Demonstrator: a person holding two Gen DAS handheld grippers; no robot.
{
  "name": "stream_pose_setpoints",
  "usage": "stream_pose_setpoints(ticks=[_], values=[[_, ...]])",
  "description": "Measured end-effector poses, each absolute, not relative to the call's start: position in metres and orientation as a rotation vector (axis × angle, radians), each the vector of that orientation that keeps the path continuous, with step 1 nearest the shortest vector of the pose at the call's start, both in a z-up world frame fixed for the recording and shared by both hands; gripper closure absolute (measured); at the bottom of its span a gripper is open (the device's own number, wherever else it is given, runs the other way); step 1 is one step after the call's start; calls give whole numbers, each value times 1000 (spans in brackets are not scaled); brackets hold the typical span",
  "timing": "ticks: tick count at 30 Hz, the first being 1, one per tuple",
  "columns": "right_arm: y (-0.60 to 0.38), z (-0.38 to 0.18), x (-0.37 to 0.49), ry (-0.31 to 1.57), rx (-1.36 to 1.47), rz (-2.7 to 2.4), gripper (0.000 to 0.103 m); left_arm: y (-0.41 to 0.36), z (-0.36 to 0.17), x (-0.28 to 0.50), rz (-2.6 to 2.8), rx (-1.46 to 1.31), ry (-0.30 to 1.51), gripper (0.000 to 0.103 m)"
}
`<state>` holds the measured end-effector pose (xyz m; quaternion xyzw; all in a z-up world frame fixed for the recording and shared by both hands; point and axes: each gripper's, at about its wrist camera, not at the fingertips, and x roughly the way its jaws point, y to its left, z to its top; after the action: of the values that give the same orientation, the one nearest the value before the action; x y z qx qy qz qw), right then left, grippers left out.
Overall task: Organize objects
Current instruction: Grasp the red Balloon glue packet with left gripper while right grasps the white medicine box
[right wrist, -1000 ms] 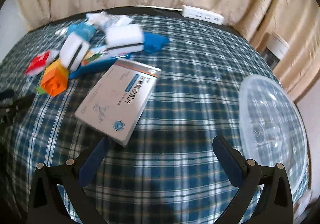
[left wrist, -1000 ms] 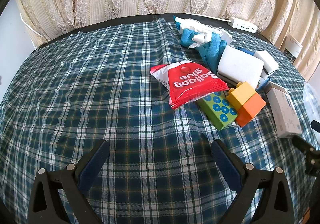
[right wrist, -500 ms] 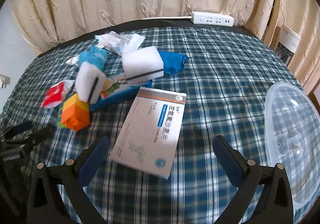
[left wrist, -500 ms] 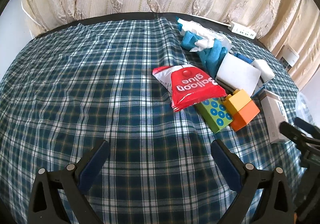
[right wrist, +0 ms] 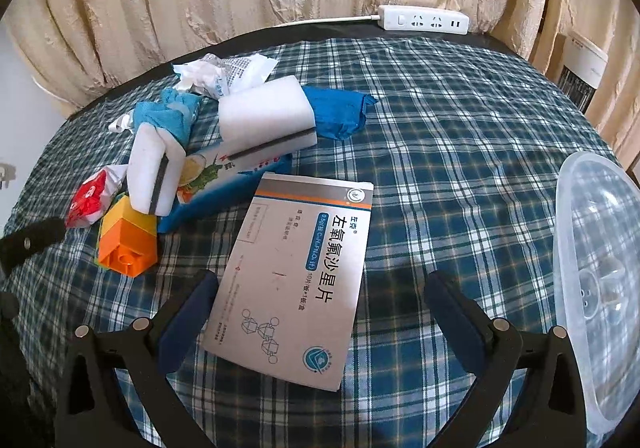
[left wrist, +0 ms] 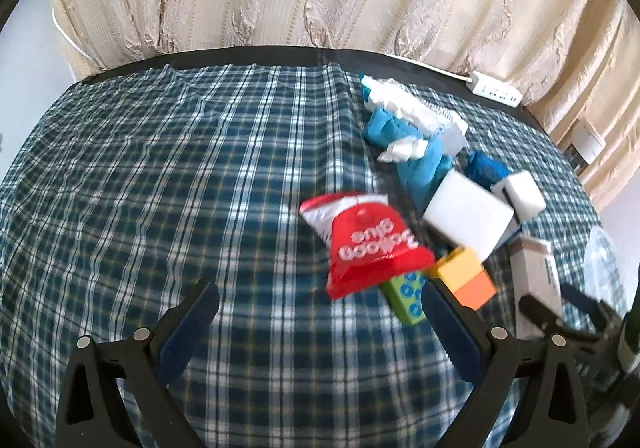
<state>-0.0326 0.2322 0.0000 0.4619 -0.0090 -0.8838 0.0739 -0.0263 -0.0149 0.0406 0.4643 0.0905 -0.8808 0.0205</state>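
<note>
- Medicine box (right wrist: 298,280): flat on the plaid cloth (right wrist: 440,128), lying between the spread fingers of the right gripper (right wrist: 320,308), untouched.
- Clear plastic bowl (right wrist: 596,288): right of the box.
- Orange block (right wrist: 128,244), sponges (right wrist: 266,120): left of the box.
- Left gripper (left wrist: 320,322): open, empty, near red packet (left wrist: 364,240).

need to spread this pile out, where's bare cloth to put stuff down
Free: the wide checked cloth left of the red glue packet, and the stretch between the medicine box and the clear plastic lid, back toward the power strip. Crowded: the sponges, blue rags and toy blocks cluster.
</note>
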Motion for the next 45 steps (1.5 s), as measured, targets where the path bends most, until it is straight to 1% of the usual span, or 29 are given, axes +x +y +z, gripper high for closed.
stream_pose_setpoints(ticks=[3,7,15,18,20,21,23,24,25,32,38,41,43,45], values=[[231,1,-32,-17,1379,-2659,3,-12,44,-33,-2729,1423,285,0],[230,1,-31,-10,1362,-2656,4,-6,45,-45,-2721,1416,288,0],[224,0,-28,34,1335,-2649,7,-1,30,-60,-2683,1435,242,1],[224,0,-28,35,1332,-2649,7,-3,25,-62,-2677,1448,244,9],[223,0,-28,35,1331,-2649,7,-5,23,-63,-2678,1459,252,19],[223,0,-28,35,1332,-2649,7,-5,21,-64,-2678,1466,257,21],[223,0,-27,35,1332,-2650,7,-6,19,-65,-2681,1481,270,31],[223,0,-27,35,1332,-2650,7,-7,19,-64,-2691,1480,283,33],[223,0,-27,35,1331,-2649,7,-7,20,-63,-2699,1476,287,38],[222,1,-27,51,1333,-2659,9,-6,27,-55,-2723,1413,221,40],[223,1,-27,66,1329,-2678,17,-4,37,-48,-2751,1338,182,40],[223,2,-26,81,1328,-2691,25,-4,40,-47,-2761,1327,184,40],[223,2,-26,98,1323,-2707,37,-5,42,-46,-2767,1322,191,40],[224,3,-27,96,1319,-2715,39,-5,43,-45,-2772,1317,196,40]])
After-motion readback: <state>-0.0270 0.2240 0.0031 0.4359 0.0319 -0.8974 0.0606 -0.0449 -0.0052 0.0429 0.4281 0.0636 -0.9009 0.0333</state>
